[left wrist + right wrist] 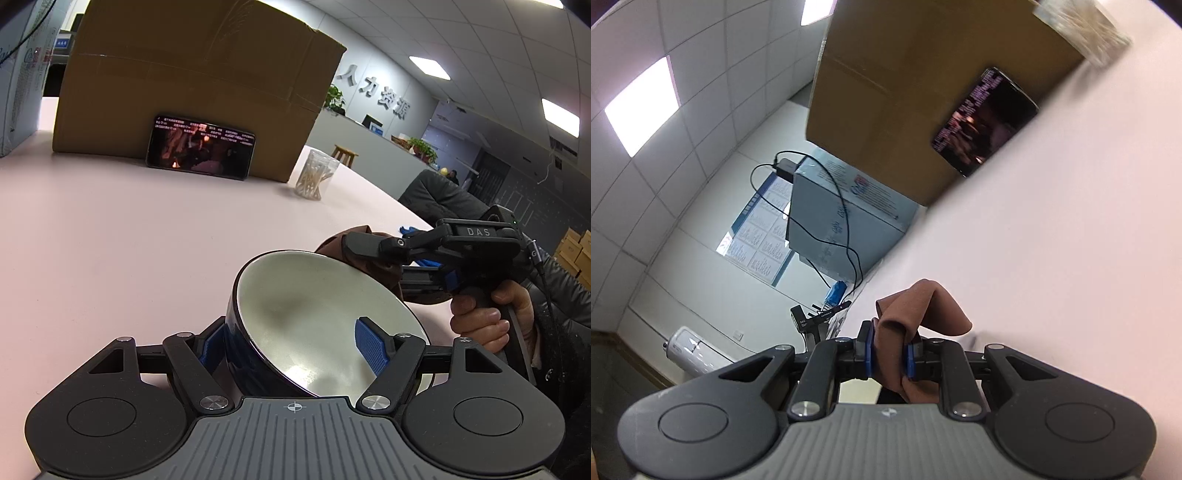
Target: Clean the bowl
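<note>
We hold the bowl tipped on its side in the left gripper, one blue pad against the dark outer wall and the other inside on the pale glaze, so the opening faces the right gripper. The right gripper sits just past the bowl's far rim, its jaws pinched narrow on a brown cloth, which bunches out ahead of the pads.

To wipe well, we judge the cloth should go in over the rim and sweep the inner wall in arcs, pressing with the bunched fold and not the hard fingertips. The left grip looks firm enough to brace against that push, though too much pressure could lever the bowl out of the pads.

The left gripper points somewhat down toward the pink surface and looks steady. The right hand grips its handle beside the bowl, the gripper rolled well over and pointing nearly level.
</note>
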`<state>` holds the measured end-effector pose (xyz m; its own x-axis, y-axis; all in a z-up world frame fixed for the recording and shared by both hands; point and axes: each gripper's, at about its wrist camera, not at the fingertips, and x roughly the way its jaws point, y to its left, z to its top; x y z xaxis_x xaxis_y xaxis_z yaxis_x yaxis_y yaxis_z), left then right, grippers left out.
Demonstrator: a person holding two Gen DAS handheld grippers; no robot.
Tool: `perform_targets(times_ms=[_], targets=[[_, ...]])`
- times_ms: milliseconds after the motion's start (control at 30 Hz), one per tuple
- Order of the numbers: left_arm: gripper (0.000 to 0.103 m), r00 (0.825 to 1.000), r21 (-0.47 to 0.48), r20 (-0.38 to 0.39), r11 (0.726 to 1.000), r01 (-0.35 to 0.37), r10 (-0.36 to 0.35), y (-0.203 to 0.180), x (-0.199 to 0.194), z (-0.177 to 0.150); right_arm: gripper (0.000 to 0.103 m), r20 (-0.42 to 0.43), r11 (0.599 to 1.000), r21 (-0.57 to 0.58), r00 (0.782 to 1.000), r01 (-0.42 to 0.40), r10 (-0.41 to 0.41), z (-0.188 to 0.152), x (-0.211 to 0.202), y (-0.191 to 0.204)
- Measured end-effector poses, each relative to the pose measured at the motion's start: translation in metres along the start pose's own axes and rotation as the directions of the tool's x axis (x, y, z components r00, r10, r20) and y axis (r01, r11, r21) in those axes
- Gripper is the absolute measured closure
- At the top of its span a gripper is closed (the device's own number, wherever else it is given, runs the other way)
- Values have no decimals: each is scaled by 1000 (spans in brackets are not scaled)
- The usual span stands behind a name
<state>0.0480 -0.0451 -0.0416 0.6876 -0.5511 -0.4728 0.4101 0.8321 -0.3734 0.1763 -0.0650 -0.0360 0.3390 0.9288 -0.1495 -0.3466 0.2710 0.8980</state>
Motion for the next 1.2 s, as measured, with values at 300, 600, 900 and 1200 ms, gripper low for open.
perform_targets(times_ms=[300,600,900,1200], targets=[[29,1000,2,0,1000,-1,1,-2,1,0,83,8,1000,4,1000,-6,6,-3,1,-4],[29,1000,1,0,1000,1,-1,-2,2,1,82,-4,999,-5,999,37,-37,-7,-2,0],[29,1000,2,-1,1000,0,0,0,2,1,81,25,999,-32,1000,12,-11,-8,-6,6],[29,1000,0,-3,1000,3,-3,2,3,1,78,1,999,-16,999,41,-41,-9,-8,4]])
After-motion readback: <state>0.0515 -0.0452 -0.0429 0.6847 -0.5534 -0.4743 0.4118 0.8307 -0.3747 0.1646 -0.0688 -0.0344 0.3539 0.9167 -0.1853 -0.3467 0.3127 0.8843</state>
